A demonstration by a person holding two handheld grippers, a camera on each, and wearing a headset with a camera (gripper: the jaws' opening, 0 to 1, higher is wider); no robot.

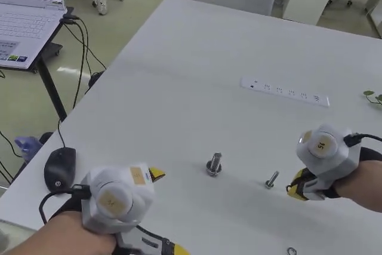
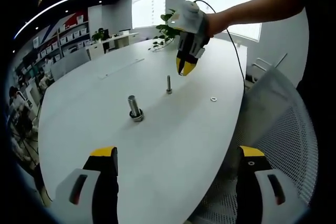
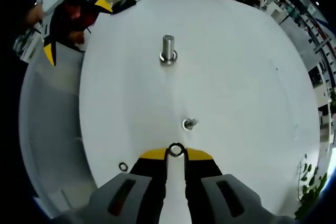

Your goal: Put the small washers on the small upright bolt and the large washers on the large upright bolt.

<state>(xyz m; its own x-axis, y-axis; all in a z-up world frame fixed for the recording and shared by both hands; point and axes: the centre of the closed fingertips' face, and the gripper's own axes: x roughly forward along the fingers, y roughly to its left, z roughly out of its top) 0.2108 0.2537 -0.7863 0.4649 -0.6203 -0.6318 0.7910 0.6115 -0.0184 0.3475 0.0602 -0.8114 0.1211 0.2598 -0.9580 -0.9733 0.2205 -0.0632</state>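
"What's over on the left?"

"A mouse point(image 1: 59, 168) near the edge of the white table point(image 1: 197, 76). Next to it is the left gripper point(image 2: 177, 153), held above the tabletop with its jaws spread wide and nothing between them."

"And the bolts?"

"In the middle of the table. The large upright bolt point(image 1: 214, 163) stands with a wider collar at its foot. I can't tell whether that's the bolt head or a washer. The small upright bolt point(image 1: 272, 178) is just to its right."

"The other hand?"

"The right gripper point(image 3: 176, 157) is on the right, near the small upright bolt. Its jaws are drawn close together and pinch a washer point(image 3: 176, 145) at the yellow tips. A loose washer point(image 1: 291, 251) lies flat near the table's front edge. A power strip point(image 1: 285, 91) sits farther back."
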